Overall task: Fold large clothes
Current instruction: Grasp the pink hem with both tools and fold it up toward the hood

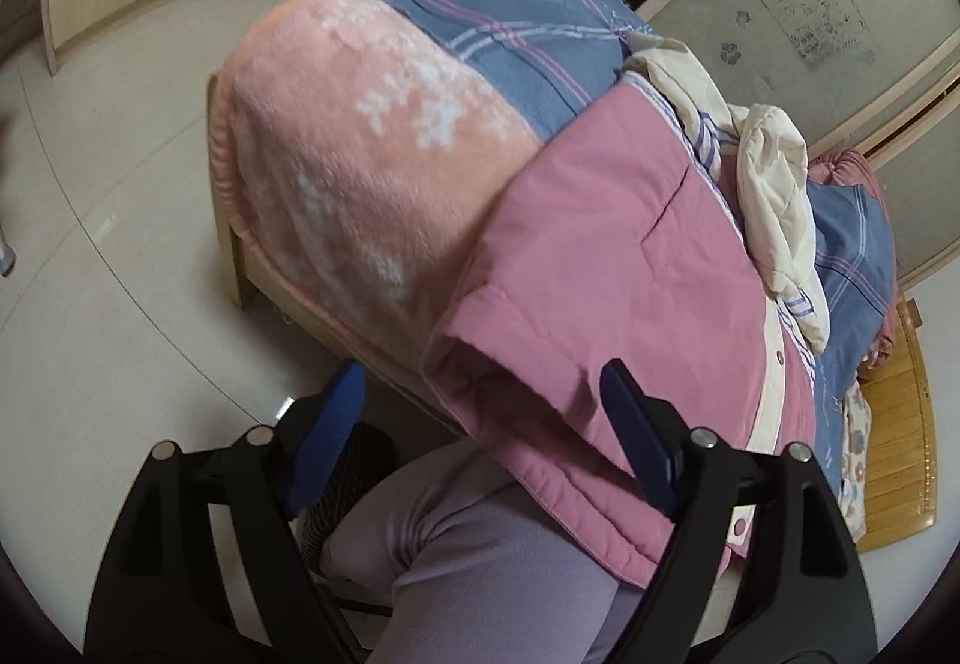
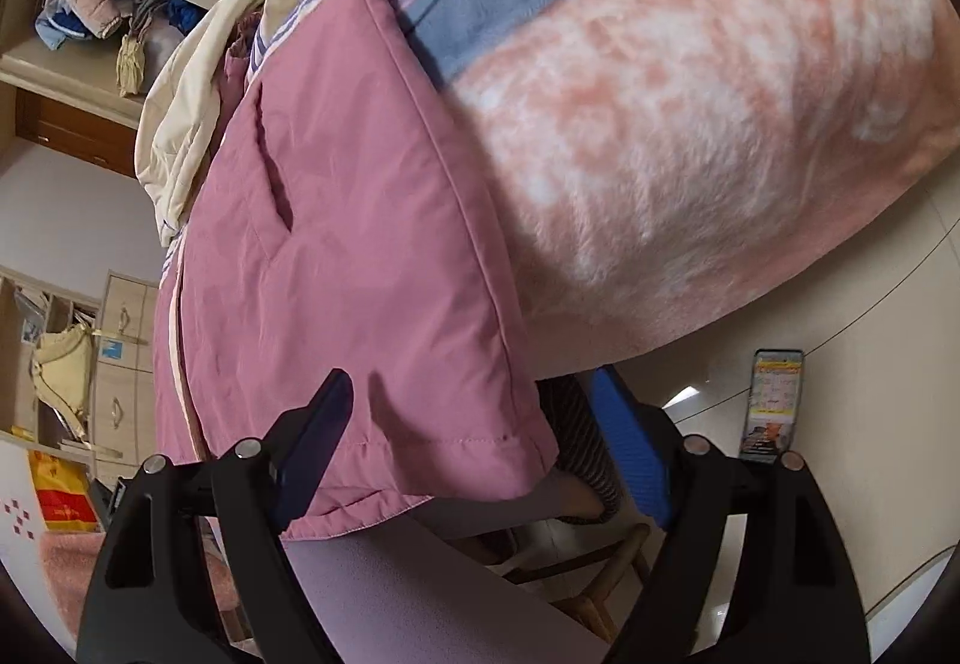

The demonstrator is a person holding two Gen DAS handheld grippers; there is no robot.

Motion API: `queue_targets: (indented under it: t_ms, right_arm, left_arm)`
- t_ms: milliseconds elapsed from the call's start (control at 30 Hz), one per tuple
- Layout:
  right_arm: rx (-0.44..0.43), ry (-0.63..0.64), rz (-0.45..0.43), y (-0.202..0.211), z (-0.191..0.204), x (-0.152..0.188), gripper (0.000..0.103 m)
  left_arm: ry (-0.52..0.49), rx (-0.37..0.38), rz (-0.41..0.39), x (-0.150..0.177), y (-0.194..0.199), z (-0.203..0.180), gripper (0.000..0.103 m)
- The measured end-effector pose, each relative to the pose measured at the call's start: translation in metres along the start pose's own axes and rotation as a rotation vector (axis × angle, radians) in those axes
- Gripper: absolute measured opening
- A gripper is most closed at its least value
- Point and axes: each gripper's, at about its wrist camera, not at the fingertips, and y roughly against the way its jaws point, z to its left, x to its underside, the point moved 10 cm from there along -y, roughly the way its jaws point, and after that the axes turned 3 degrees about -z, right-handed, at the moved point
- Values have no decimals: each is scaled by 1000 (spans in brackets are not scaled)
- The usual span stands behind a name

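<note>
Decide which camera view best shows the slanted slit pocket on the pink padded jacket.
The right wrist view: the slanted slit pocket of the pink padded jacket gapes open, large and near centre. The left wrist view shows it only as a thin closed seam line.

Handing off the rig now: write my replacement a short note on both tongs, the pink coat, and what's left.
Left tongs: open, empty, at the hem of the pink coat.
Right tongs: open, straddling the coat's other hem corner, not closed on it.
The coat lies spread on the bed over the peach blanket, hem hanging off the edge; cream lining bunched at its far end.
No fold visible yet. Left: grip both hem corners and fold.
</note>
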Motion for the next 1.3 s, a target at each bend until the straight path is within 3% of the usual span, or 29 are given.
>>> queue_targets:
  t_ms: [100,133,167,233,267,333,567,733,867,967,1033,1100,1133,1267,1300]
  right_arm:
    - [-79,-37,-17,4,2,9,80]
    - [-105,-44,-23,3,5,12,77]
    - [-111,-41,-28,4,7,13,67]
    - [-88,-7,-40,5,9,16,46]
    - [-91,1,-43,7,11,16,30]
    - [-146,3,-61,14,18,15,17]
    - [-199,168,-181,55,62,4,12]
    - [-308,265,-296,103,109,-15,12]
    - [-357,310,-343,122,139,-42,12]
    - [-367,329,-368,126,158,-59,12]
    - [-339,356,-374,124,166,-63,12]
    - [-267,389,-347,115,167,-59,13]
    - [-232,402,-329,110,164,-56,16]
    - [-52,404,-284,91,132,-44,71]
    - [-12,395,-273,87,123,-43,73]
  left_arm:
    - [31,22,42,7,-16,1,83]
    - [40,30,51,10,-20,0,78]
    - [43,41,51,12,-22,-3,65]
    - [34,45,45,14,-24,-9,50]
    - [10,27,28,14,-22,-13,41]
    - [-47,6,-3,15,-16,-22,33]
    - [-210,-36,-137,6,19,-55,19]
    - [-237,72,-212,-7,52,-82,15]
    - [-245,86,-280,-40,74,-102,15]
    - [-306,72,-367,-64,90,-123,15]
    - [-307,59,-373,-72,92,-128,16]
    - [-304,43,-365,-73,91,-124,39]
    - [-300,36,-362,-72,90,-121,65]
    - [-308,-36,-338,-57,74,-96,84]
    - [-306,-80,-313,-52,66,-86,84]
